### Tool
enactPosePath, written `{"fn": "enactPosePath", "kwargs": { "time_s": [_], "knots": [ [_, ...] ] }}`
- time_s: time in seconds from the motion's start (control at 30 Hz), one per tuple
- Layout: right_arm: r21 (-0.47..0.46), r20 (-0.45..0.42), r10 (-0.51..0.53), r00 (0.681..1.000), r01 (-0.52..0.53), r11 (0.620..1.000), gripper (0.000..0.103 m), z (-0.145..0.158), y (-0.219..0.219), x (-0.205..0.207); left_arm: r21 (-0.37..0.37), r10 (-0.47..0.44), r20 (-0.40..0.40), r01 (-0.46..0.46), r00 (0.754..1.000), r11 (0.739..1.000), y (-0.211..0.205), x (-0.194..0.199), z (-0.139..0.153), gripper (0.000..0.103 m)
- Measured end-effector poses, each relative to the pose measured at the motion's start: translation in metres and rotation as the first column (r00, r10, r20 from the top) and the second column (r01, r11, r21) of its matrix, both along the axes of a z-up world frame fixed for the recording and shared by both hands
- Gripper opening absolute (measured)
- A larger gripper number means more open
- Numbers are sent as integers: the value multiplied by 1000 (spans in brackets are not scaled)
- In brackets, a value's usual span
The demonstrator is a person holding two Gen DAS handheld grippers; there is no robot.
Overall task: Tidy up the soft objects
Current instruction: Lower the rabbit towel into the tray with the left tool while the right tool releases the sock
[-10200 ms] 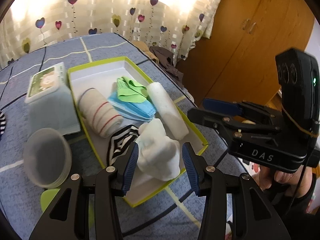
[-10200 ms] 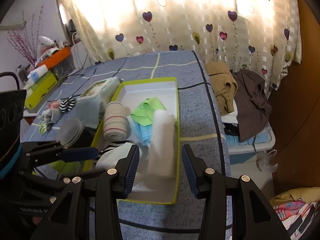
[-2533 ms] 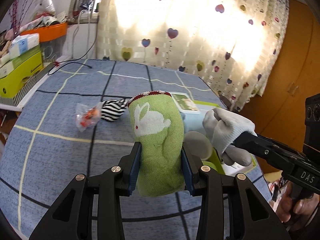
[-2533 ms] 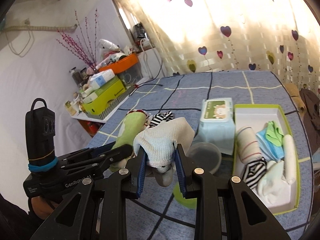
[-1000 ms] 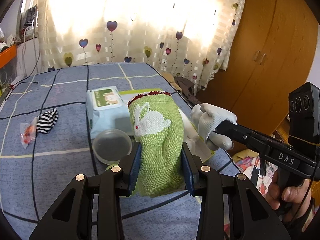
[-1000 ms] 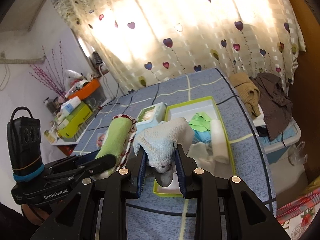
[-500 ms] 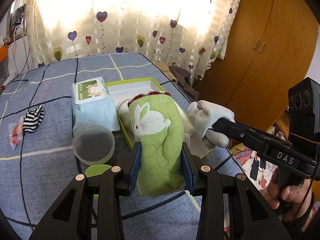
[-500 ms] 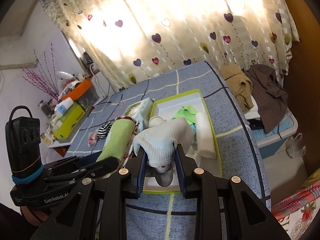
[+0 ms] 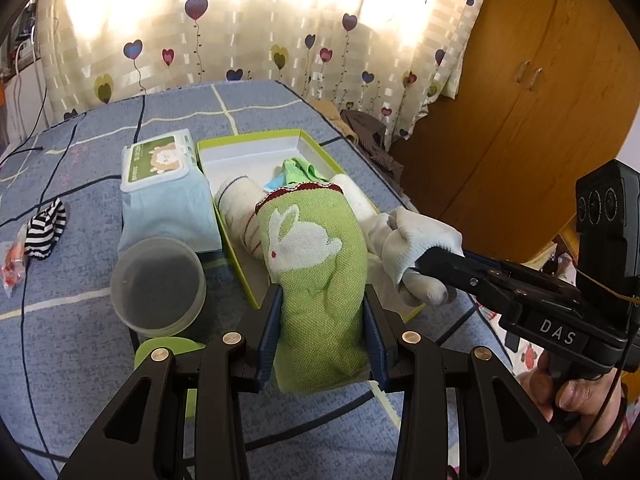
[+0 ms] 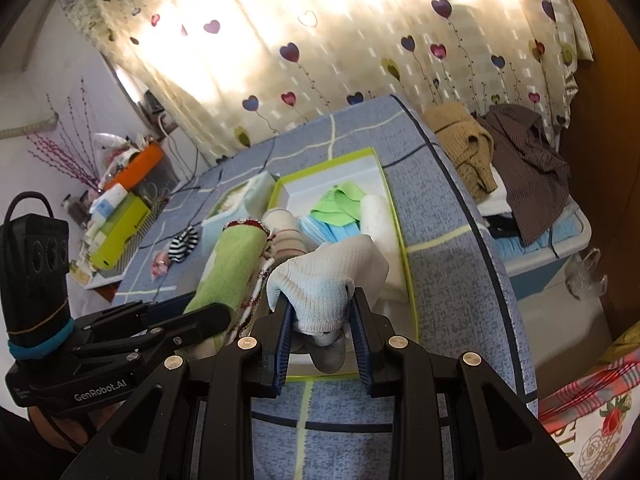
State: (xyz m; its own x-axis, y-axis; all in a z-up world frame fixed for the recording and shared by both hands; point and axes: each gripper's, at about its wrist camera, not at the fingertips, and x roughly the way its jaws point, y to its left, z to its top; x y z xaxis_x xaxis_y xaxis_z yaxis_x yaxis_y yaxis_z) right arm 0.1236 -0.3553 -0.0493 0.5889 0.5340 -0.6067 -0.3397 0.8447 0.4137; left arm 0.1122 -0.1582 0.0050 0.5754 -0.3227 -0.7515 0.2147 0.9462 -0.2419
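Left gripper (image 9: pixel 322 328): closed on the green sock (image 9: pixel 316 264), which is rolled up and stands out between the blue pads; a white rabbit shows on its upper side and a red trim on its far end. In the right wrist view the same gripper (image 10: pixel 188 312) holds the roll above the table, just beside the box's near left side.

Right gripper (image 10: pixel 320 336): clamped on a white sock (image 10: pixel 324 276), bunched, with a grey toe hanging below the pads. It is held above the near end of the box. In the left wrist view this gripper (image 9: pixel 436 262) enters from the right, the sock (image 9: pixel 416 248) just beside the green one.

Box (image 10: pixel 396 216): shallow, white inside with a lime rim, lying on the blue table (image 9: pixel 80 380). Inside are a striped cream roll (image 10: pixel 286 228), a blue mask (image 10: pixel 332 230), a light green cloth (image 10: pixel 336 206) and a white roll (image 10: pixel 378 216) along the right wall.

Wipes pack (image 9: pixel 164 196): just left of the box, touching or nearly touching its wall.

Plastic tub (image 9: pixel 158 286): round and clear, in front of the wipes, on a green lid (image 9: pixel 168 350).

Striped sock (image 9: pixel 46 228): black and white, loose on the table well left of the box, with a small wrapper (image 9: pixel 12 264) beside it.

Clothes (image 10: pixel 500 152): brown heap off the table's far right edge.
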Motion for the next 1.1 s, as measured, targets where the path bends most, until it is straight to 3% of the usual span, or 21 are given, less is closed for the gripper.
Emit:
{"fn": "enactPosePath", "kwargs": {
  "time_s": [0.57, 1.1],
  "knots": [
    [-29, -12, 22, 1000, -23, 999, 26, -12, 9, 28, 6, 18, -51, -18, 999, 1000, -4, 25, -19, 39],
    [-52, 14, 54, 998, -53, 997, 26, -11, 19, 68, 11, 67, -49, -67, 997, 998, -3, 61, -23, 39]
  ]
}}
